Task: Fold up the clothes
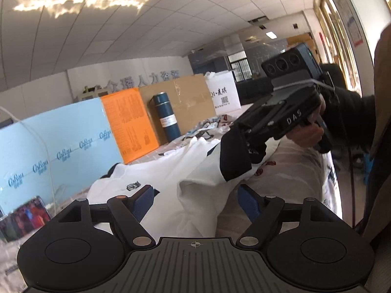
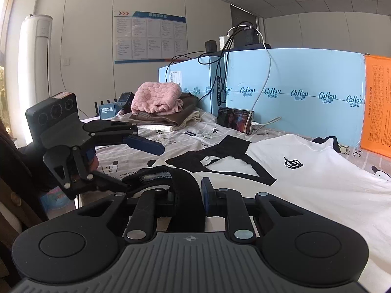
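A white T-shirt [image 2: 317, 178] with black sleeve cuffs, black collar and a small black logo lies on a patterned bedsheet [image 2: 195, 134]; it also shows in the left wrist view [image 1: 171, 171]. My right gripper [image 2: 188, 193] is shut on a black sleeve cuff [image 2: 185, 195], lifting it; in the left wrist view the right gripper [image 1: 246, 144] holds that cuff [image 1: 232, 153] above the shirt. My left gripper [image 1: 195, 195] is open and empty just over the shirt's white fabric; in the right wrist view the left gripper [image 2: 141, 163] stands open beside the cuff.
A blue flask [image 1: 166, 119], orange box [image 1: 132, 124], cardboard box [image 1: 185, 100] and light blue boxes [image 2: 293, 90] line the far side. Folded pink and brown clothes [image 2: 158, 105] and a phone [image 2: 234, 119] sit at the back. A person's body [image 1: 381, 122] is at the right.
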